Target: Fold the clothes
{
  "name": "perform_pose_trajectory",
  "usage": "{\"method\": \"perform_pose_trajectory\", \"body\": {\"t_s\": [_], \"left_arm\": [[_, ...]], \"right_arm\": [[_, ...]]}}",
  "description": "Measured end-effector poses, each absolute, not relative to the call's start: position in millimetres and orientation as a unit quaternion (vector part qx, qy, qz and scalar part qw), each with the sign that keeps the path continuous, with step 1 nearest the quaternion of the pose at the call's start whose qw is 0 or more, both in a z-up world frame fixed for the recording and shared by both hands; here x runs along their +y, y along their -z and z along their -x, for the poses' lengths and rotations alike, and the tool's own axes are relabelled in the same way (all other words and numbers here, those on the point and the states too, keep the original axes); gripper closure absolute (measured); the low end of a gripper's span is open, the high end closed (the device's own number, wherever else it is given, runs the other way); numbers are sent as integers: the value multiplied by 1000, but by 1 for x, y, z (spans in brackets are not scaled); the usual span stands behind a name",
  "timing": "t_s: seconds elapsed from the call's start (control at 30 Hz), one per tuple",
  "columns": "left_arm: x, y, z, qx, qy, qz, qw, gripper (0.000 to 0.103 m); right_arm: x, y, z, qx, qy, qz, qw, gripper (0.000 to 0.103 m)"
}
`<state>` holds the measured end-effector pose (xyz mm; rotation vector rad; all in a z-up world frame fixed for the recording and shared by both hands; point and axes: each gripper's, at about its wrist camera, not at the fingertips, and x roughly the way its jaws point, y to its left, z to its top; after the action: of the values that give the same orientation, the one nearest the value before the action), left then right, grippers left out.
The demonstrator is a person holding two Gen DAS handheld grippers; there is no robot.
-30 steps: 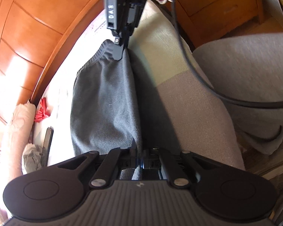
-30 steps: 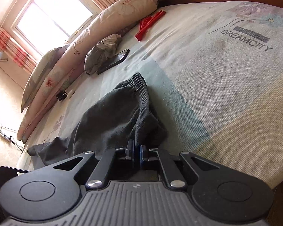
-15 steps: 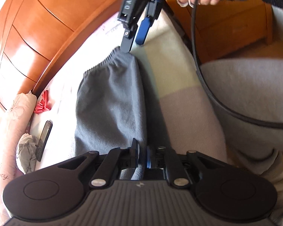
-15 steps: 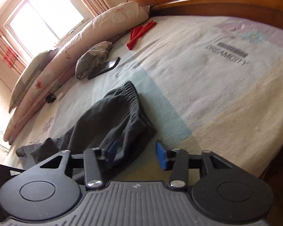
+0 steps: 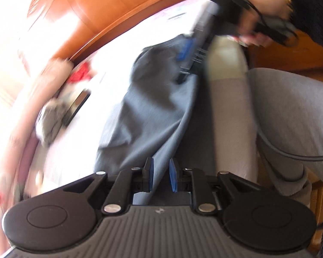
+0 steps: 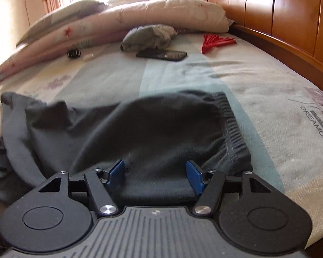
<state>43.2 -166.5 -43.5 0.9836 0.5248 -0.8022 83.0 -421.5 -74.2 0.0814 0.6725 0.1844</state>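
Observation:
Dark grey trousers [image 6: 161, 129] lie flat on the bed, with the ribbed waistband [image 6: 232, 124] toward the headboard. My right gripper [image 6: 155, 175] hovers just over the near edge of the trousers, its jaws wide apart with nothing pinched between them. The left wrist view is blurred. There the trousers [image 5: 148, 107] run from my left gripper [image 5: 160, 175] toward the right gripper [image 5: 189, 51], which a hand holds. The left jaws stand slightly apart, and a fold of the cloth lies loosely between the blue pads [image 5: 149, 172].
On the patterned bedsheet [image 6: 269, 86] beyond the trousers lie a black phone [image 6: 161, 54], a grey bundle [image 6: 148, 35] and red sticks [image 6: 217, 42]. Rolled quilts [image 6: 118, 21] line the far side. The wooden headboard [image 6: 280, 10] bounds the right. The person's grey-clad leg [image 5: 290, 118] stands beside the bed.
The right gripper let go of the waistband, opened wide and swung round to face across the bed. The left jaws parted slightly from their grip on the cloth, and that view swung quickly.

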Motion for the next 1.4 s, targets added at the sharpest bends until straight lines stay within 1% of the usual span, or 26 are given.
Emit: {"method": "perform_pose_trajectory", "body": {"t_s": [0.03, 0.07, 0.1, 0.13, 0.23, 0.33, 0.4, 0.43, 0.53, 0.6, 0.73, 0.83, 0.97, 1.07, 1.17, 1.4], "left_arm": [[-160, 45, -46, 251, 362, -438, 784, 80], [-154, 47, -50, 262, 351, -420, 795, 75], [-148, 51, -54, 274, 342, -399, 805, 74], [-143, 56, -56, 285, 337, -377, 814, 74], [-126, 73, -63, 330, 319, -300, 836, 73], [-101, 79, -63, 350, 300, -205, 864, 72], [-85, 80, -63, 368, 283, -149, 873, 61], [-77, 80, -63, 375, 276, -127, 876, 59], [-53, 77, -65, 386, 263, -66, 881, 59], [-32, 72, -72, 393, 250, 1, 885, 59], [8, 65, -96, 376, 214, 127, 893, 57], [39, 66, -115, 364, 181, 214, 888, 54], [67, 88, -130, 365, 169, 324, 856, 47], [78, 107, -136, 369, 148, 382, 834, 46], [87, 116, -142, 366, 134, 426, 817, 42], [81, 117, -168, 353, 115, 418, 830, 41]], "right_arm": [[-418, 77, -82, 332, -89, -31, 939, 27], [-415, 80, -81, 335, -88, -22, 938, 17], [-412, 84, -81, 337, -87, -13, 937, 13], [-409, 87, -80, 340, -86, -4, 937, 6], [-399, 96, -77, 347, -83, 23, 934, 0], [-397, 99, -76, 347, -79, 29, 934, 0], [-396, 99, -76, 346, -76, 29, 935, 0], [-396, 99, -75, 345, -75, 29, 935, 0], [-395, 99, -75, 343, -71, 28, 936, 0], [-394, 100, -74, 342, -68, 27, 937, 0], [-393, 100, -73, 339, -62, 26, 938, 0], [-392, 101, -72, 337, -58, 26, 939, 0], [-391, 101, -71, 335, -54, 25, 940, 0], [-391, 101, -71, 335, -53, 24, 940, 0], [-390, 101, -73, 337, -51, 25, 940, 0], [-390, 100, -74, 340, -51, 25, 939, 0]]}}
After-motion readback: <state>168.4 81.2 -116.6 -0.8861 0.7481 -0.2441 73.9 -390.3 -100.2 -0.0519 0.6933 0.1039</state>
